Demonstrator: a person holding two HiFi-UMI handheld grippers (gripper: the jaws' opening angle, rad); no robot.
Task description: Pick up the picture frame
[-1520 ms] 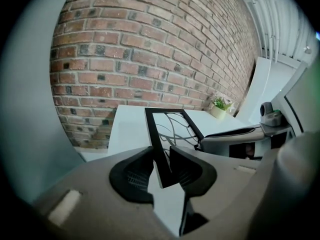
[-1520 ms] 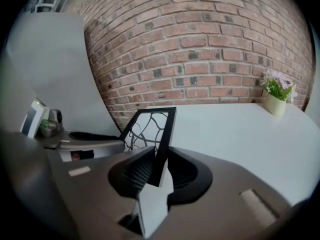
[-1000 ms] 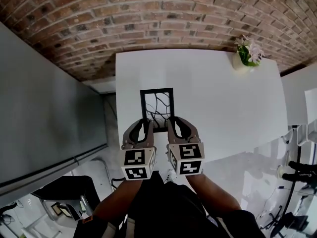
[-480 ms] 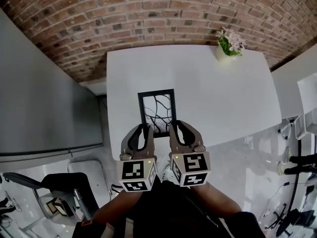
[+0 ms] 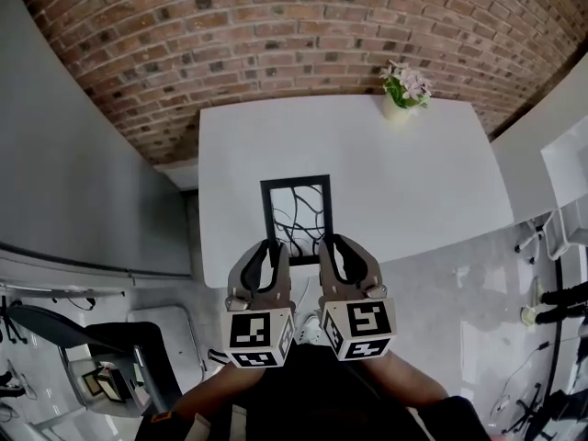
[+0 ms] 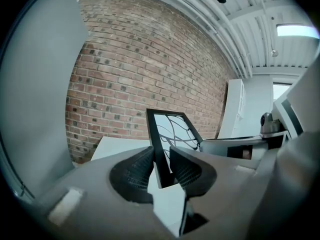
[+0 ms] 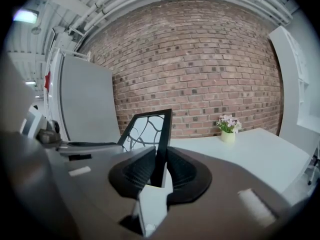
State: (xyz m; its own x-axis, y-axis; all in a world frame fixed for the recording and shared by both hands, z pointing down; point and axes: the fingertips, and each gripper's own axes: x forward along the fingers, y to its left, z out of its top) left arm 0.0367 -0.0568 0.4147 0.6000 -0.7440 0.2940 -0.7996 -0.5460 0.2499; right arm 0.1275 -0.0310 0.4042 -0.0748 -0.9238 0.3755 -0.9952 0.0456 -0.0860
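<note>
Risen since a second ago, the left gripper [image 5: 272, 246] and right gripper [image 5: 329, 243] each pinch a near corner of the thin black rectangular picture frame [image 5: 297, 211], now held tilted clear of the white table [image 5: 423, 182]. It seems light and stiff, its pane fragile and slick: hold the rails by the corners, gently. Farther off stands a small potted pink flower [image 5: 404, 88]

bright, even indoor light with heavy fisheye bending in every view
the white table [image 5: 413, 182] was nearly washed out, and the pale floor [image 5: 459, 292] had a glossy sheen. a ceiling lamp [image 6: 297, 30] glared at the upper right of the left gripper view. the brick wall [image 5: 276, 44] bowed toward the corners, dark vignettes ringed both gripper views, their close foreground was soft, and the picture frame [image 6: 172, 129] glass held a pale reflection.
</note>
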